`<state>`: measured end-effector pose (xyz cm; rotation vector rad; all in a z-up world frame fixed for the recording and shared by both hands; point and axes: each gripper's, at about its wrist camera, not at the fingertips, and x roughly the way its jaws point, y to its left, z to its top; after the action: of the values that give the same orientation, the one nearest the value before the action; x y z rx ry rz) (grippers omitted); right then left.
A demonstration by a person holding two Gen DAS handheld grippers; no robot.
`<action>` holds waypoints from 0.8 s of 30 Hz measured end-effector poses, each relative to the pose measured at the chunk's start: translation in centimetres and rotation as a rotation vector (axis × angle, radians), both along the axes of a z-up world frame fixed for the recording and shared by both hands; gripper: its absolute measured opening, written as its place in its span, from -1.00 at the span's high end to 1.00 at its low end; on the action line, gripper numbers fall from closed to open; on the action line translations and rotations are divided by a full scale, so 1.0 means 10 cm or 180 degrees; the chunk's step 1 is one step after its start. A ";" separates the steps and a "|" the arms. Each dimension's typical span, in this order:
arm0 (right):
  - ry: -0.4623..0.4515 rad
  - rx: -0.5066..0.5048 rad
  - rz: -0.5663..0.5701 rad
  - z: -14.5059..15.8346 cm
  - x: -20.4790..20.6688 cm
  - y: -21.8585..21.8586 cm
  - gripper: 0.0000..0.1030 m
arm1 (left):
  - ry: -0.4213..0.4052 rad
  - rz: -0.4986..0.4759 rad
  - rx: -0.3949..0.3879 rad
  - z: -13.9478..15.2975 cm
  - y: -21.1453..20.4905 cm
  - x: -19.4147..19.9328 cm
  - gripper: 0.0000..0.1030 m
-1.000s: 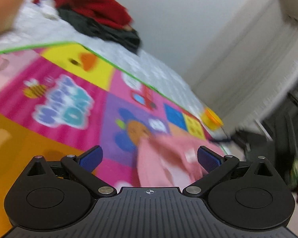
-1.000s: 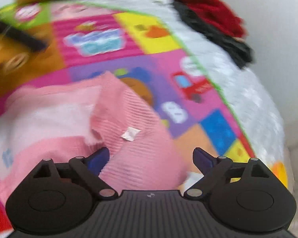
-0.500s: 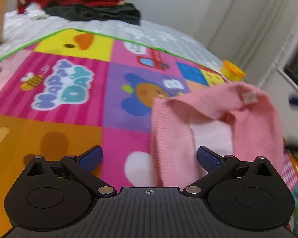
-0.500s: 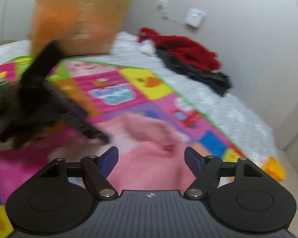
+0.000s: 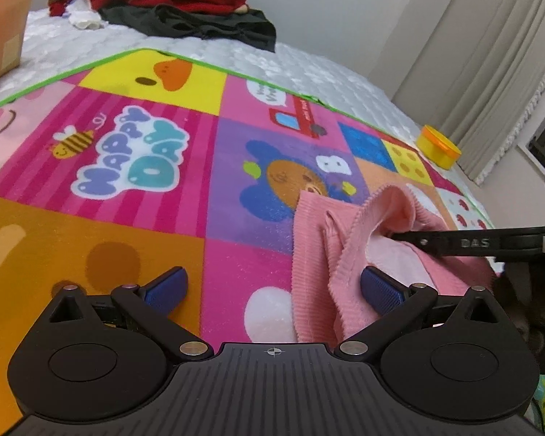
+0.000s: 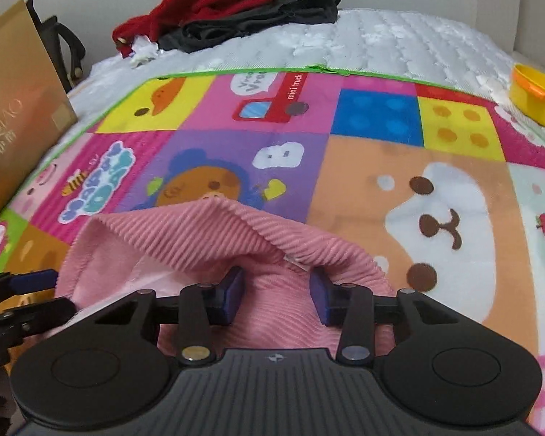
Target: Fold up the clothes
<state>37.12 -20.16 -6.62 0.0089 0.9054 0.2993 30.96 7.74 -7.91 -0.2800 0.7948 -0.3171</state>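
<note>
A pink ribbed garment lies bunched on a colourful play mat; it also shows in the right wrist view. My left gripper is open, low over the mat, with the garment's edge draped by its right finger. My right gripper is partly open with its fingers under a raised fold of the garment, not clamped on it. The right gripper's finger reaches into the garment's opening in the left wrist view. The left gripper's fingertip shows at the left edge of the right wrist view.
A pile of red and black clothes lies at the far end of the white mattress; it also shows in the right wrist view. A yellow-orange tub sits at the right. A brown cardboard box stands at the left. Curtains hang at the right.
Both grippers have swung in and steadied at the pink garment. The right gripper's jaws have narrowed and gone under a fold. The garment's edge now lies by the left gripper's right finger.
</note>
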 end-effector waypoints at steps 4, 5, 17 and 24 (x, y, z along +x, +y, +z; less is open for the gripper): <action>-0.0572 -0.0313 0.0337 0.34 -0.46 0.17 -0.08 | -0.0011 -0.0014 0.0005 0.00 0.00 0.00 -1.00; -0.0738 -0.0360 0.0429 0.44 -0.62 0.19 -0.21 | -0.0012 -0.0014 0.0004 0.00 0.00 0.00 -1.00; -0.1122 -0.0441 0.0078 0.36 -1.25 0.58 -0.22 | -0.0069 0.0000 -0.0021 0.07 0.03 -0.06 -1.00; -0.1219 -0.0770 0.0398 0.44 -1.27 0.60 -0.16 | -0.0110 -0.0063 -0.0314 0.06 0.04 -0.03 -1.00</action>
<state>24.40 -14.14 -2.20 -0.3199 0.5571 0.2933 30.63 8.10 -7.32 -0.3586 0.7493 -0.3795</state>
